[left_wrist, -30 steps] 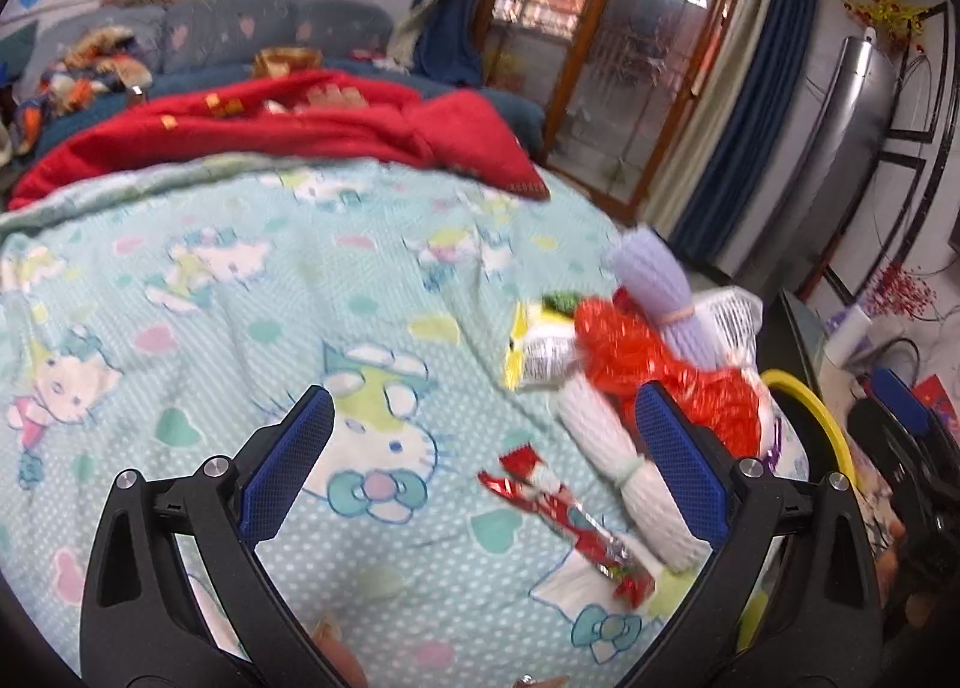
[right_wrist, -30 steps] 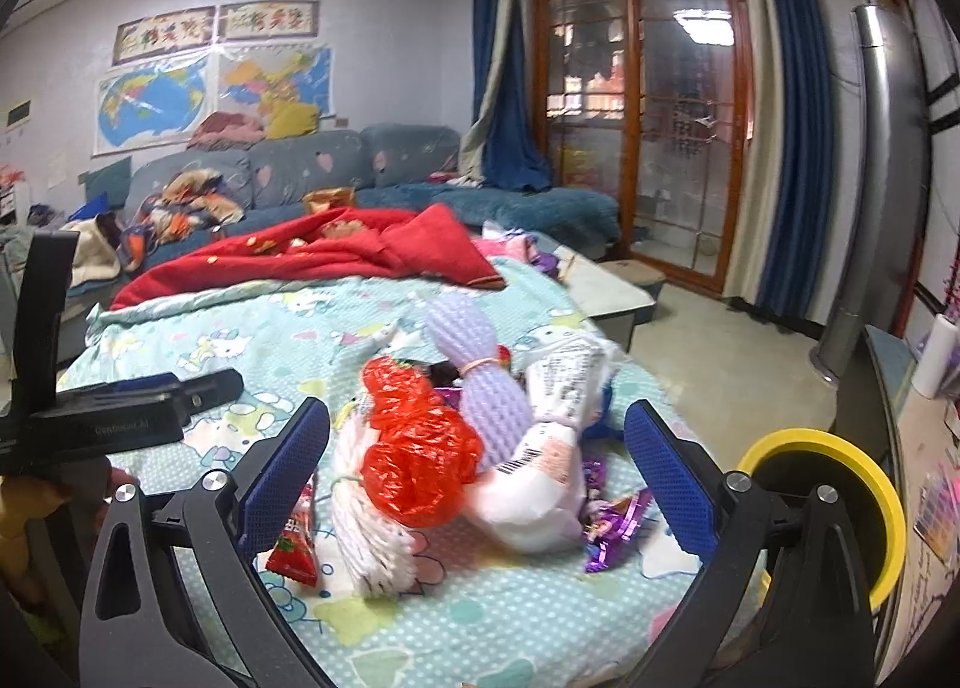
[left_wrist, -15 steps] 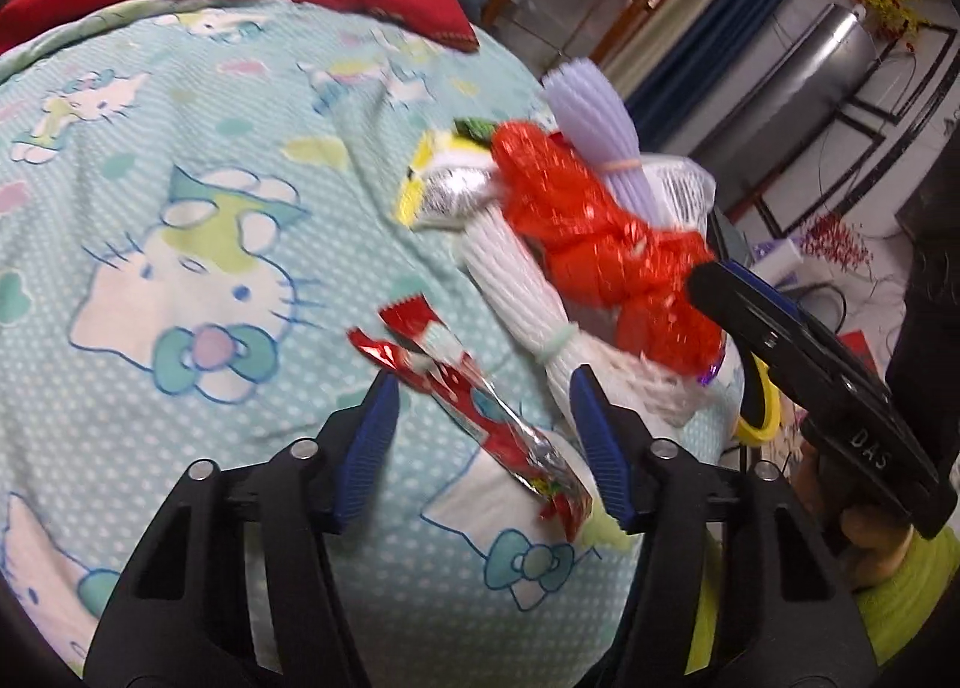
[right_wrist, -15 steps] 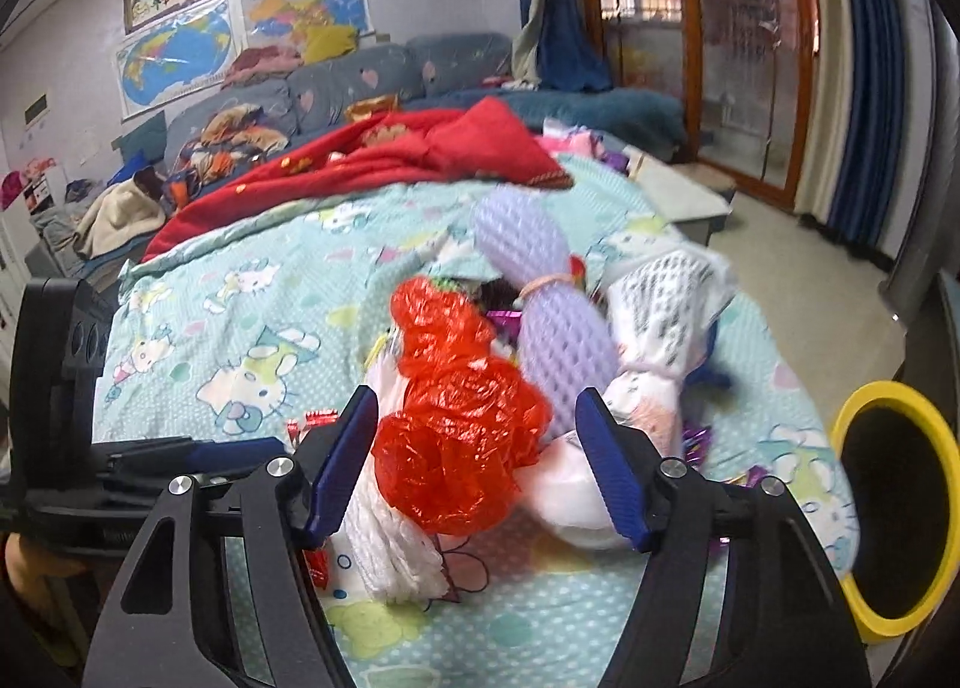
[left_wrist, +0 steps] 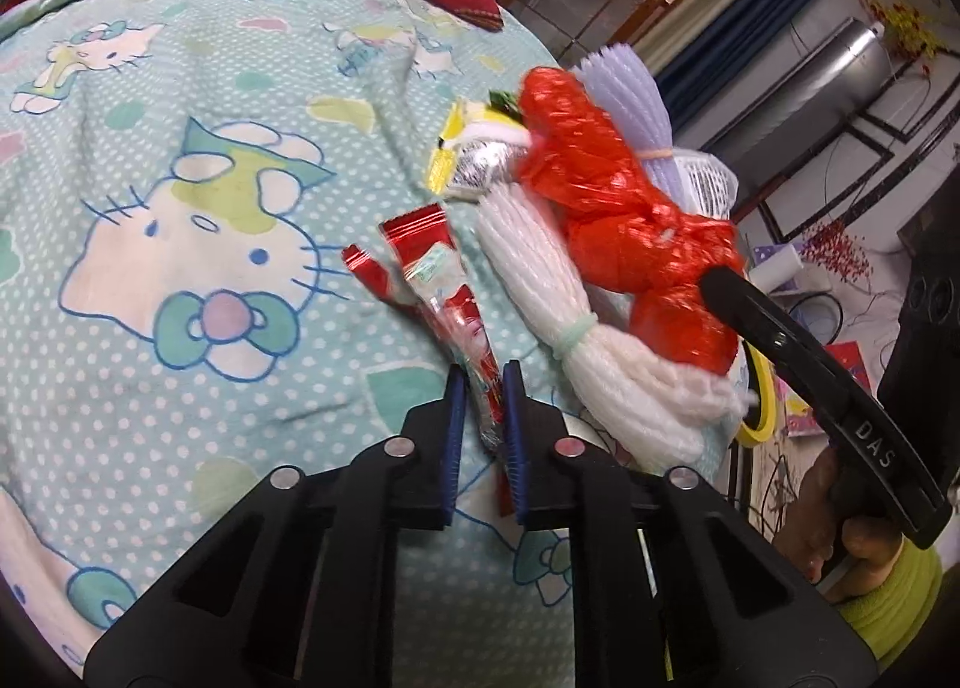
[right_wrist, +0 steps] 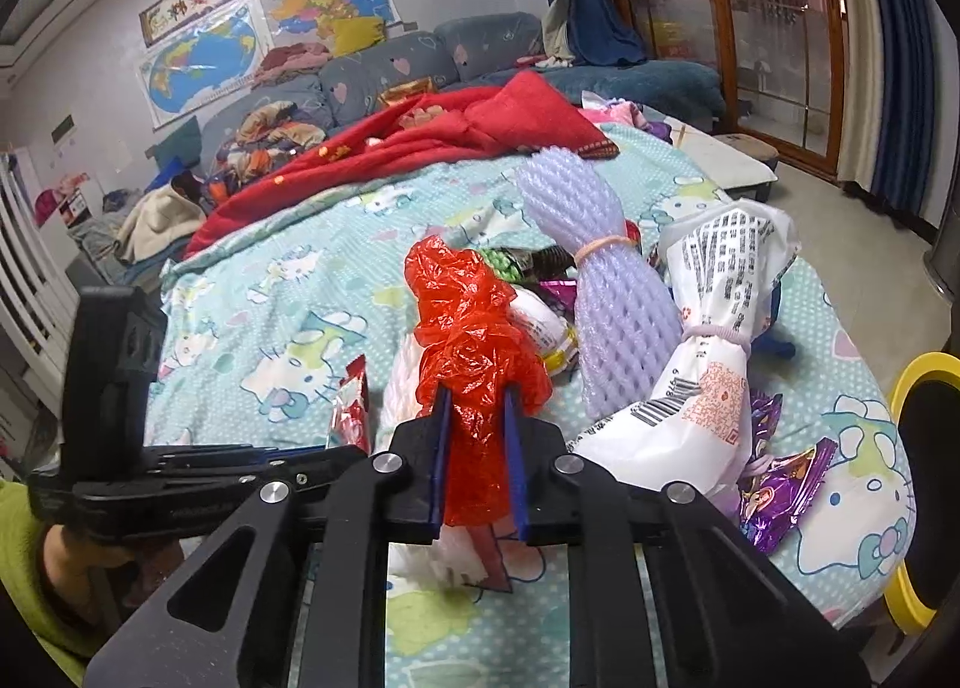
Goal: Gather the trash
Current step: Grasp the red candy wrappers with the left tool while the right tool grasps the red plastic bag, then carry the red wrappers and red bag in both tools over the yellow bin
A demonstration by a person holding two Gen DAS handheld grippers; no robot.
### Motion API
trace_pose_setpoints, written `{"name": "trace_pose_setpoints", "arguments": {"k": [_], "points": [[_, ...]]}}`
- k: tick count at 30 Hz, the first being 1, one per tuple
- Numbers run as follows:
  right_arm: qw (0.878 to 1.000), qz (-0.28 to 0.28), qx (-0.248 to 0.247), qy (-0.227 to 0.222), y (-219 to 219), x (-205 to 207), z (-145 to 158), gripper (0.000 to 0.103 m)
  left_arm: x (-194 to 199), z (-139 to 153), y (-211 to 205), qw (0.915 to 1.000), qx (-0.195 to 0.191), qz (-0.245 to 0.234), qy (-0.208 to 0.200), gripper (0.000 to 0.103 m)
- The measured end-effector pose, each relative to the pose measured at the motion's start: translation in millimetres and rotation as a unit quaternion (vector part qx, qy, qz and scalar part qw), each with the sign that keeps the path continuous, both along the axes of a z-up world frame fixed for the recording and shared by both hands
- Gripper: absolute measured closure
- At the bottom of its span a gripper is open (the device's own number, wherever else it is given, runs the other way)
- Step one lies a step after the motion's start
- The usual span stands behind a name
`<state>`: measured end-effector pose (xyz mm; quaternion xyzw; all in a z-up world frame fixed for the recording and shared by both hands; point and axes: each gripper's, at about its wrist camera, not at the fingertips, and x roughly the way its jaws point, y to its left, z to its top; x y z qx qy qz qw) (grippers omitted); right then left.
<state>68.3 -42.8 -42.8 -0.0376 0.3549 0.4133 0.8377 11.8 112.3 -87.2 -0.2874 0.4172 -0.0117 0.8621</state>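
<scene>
A pile of trash lies on the Hello Kitty bedsheet [left_wrist: 198, 160]. My left gripper [left_wrist: 480, 388] is shut on the near end of a red snack wrapper [left_wrist: 435, 268] that stretches away over the sheet. My right gripper [right_wrist: 477, 403] is shut on a crumpled red plastic bag [right_wrist: 474, 322], which also shows in the left wrist view [left_wrist: 606, 208]. Beside the bag lie a white foam net bundle [left_wrist: 558, 292], a purple foam net bundle [right_wrist: 600, 274] and a tied white printed bag [right_wrist: 714, 346].
A bin with a yellow rim [right_wrist: 906, 388] stands off the bed's right edge. A purple foil wrapper [right_wrist: 780, 484] lies by the white bag. A red blanket [right_wrist: 432, 136] covers the far end of the bed. A sofa [right_wrist: 384, 70] stands behind.
Both grippers moved down and forward to the pile and closed. The left one took hold of the red snack wrapper, the right one the red plastic bag.
</scene>
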Motion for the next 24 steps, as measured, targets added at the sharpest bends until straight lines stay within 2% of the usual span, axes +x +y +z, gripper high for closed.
{"name": "trace_pose_setpoints", "arguments": {"k": [4,7,12,24], "points": [[1.000,0.000,0.016,-0.010,-7,-3,10,0.088,-6,17,5,0.9994,0.017,0.011,-0.029,0.098],[0.999,-0.005,0.025,-0.023,-13,-4,18,0.089,-9,34,3,0.9974,0.044,0.011,-0.057,0.098],[0.998,-0.022,0.040,-0.035,-29,-1,30,0.089,-1,55,-13,0.9940,0.070,-0.011,-0.083,0.098],[0.993,-0.077,0.058,-0.063,-70,3,54,0.089,26,82,-60,0.9862,0.093,-0.061,-0.123,0.098]]}}
